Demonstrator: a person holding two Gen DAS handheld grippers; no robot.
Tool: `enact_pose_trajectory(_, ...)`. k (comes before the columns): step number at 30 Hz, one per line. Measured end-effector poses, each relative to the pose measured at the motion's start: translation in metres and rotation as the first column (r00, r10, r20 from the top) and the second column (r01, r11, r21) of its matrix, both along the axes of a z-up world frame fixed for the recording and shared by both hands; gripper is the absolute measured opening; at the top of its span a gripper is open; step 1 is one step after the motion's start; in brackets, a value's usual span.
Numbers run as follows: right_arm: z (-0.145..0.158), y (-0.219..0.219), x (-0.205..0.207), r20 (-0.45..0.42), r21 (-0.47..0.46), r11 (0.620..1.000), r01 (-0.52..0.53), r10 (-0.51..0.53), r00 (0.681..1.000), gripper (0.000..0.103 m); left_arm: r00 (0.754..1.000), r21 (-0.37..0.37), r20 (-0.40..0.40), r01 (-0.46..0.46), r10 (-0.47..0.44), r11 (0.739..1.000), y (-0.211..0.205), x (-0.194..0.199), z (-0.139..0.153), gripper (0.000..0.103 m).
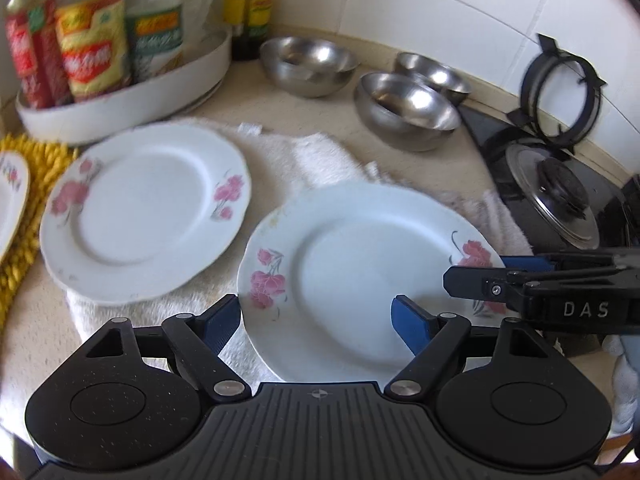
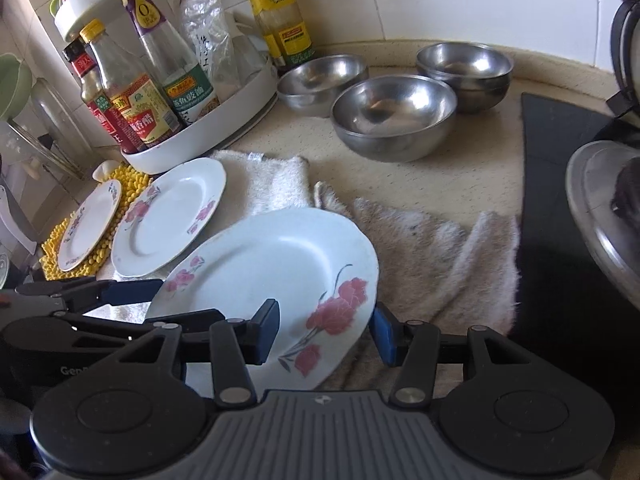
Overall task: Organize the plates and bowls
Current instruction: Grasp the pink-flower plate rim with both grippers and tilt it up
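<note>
Right gripper (image 2: 326, 332): you've got it clenched on the rim of the nearest white round china plate with pink flowers (image 2: 260, 264). One blue pad sits on the plate's top face and the other is against its outer edge, right by the biggest flower.

Left gripper (image 1: 318, 324): released and spread wide. The opposite edge of that same plate sits between its fingers. One pad is right at the rim and the other is over the plate's face. I can't tell if either one actually touches.

Nearest plate: tilted, over the shaggy white towel (image 2: 432, 248) spread on the beige speckled surface (image 2: 420, 176).

Second flowered white plate (image 1: 148, 208): lying flat on the towel's far-left part, just beside the held one. They overlap a bit in your right wrist view.

Small flowered white plate (image 2: 90, 228): further left, resting on a yellow nubby mat (image 2: 132, 188).

Three round stainless steel bowls (image 2: 394, 114): at the back near the tiled wall, empty and upright. The big front one is nearly touching the two behind it.

White round plastic tray (image 2: 224, 132): back left, packed with sauce bottles.

Black hob (image 2: 560, 160): off to the right, with a shiny steel lid (image 2: 600, 216) sitting on it.
</note>
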State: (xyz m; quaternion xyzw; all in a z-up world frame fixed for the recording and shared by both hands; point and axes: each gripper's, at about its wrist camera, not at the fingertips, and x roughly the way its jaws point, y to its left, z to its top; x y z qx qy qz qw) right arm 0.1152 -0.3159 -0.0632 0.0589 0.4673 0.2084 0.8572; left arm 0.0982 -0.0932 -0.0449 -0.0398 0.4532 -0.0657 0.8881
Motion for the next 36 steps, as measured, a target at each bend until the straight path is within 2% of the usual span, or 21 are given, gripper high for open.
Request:
enact_pose_trajectory(3,-0.005,-0.006,0.002,-0.02,-0.043,0.999,0.012,-0.013,1.0,0.059,0.999,-0.029,-0.019,0.032,-0.032,0.999,-0.006,0.004,-0.004,0.085)
enact_pose_trajectory(6,0.001,-0.02,0.002,0.002,-0.051,0.998,0.038,-0.038,0.999,0.059,0.999,-0.017,0.011,0.038,-0.038,0.999,-0.008,0.002,0.0,0.086)
enact_pose_trajectory(9,0.01,-0.025,0.006,0.05,-0.062,0.997,0.056,-0.053,0.997,0.059,1.0,-0.026,0.011,-0.003,0.003,1.0,0.002,0.002,0.006,0.087)
enact_pose_trajectory(13,0.017,-0.014,0.017,0.071,-0.063,0.998,0.004,0.0,0.997,0.059,0.996,-0.026,-0.002,-0.094,0.094,0.995,0.021,0.003,0.009,0.092)
enact_pose_trajectory(18,0.027,0.016,0.039,0.115,-0.054,0.99,-0.128,0.133,0.984,0.062,0.97,-0.026,-0.009,-0.244,0.243,0.97,0.055,0.0,0.021,0.098)
enact_pose_trajectory(20,0.029,0.033,0.053,0.114,-0.041,0.982,-0.186,0.189,0.975,0.062,0.95,-0.028,-0.01,-0.311,0.311,0.95,0.071,-0.002,0.025,0.099)
enact_pose_trajectory(23,0.031,0.066,0.07,0.111,-0.074,0.96,-0.27,0.277,0.954,0.063,0.916,-0.015,-0.009,-0.401,0.401,0.916,0.093,-0.007,0.027,0.099)
enact_pose_trajectory(26,0.032,0.095,0.085,0.108,-0.091,0.942,-0.323,0.332,0.937,0.063,0.889,-0.008,-0.013,-0.458,0.458,0.889,0.112,-0.011,0.028,0.099)
enact_pose_trajectory(30,0.03,0.13,0.103,0.08,-0.134,0.934,-0.332,0.344,0.936,0.064,0.877,0.021,-0.009,-0.479,0.479,0.877,0.127,-0.006,0.027,0.099)
enact_pose_trajectory(36,0.023,0.16,0.123,0.025,-0.142,0.939,-0.314,0.321,0.947,0.064,0.887,0.027,-0.036,-0.459,0.459,0.888,0.144,0.013,0.02,0.099)
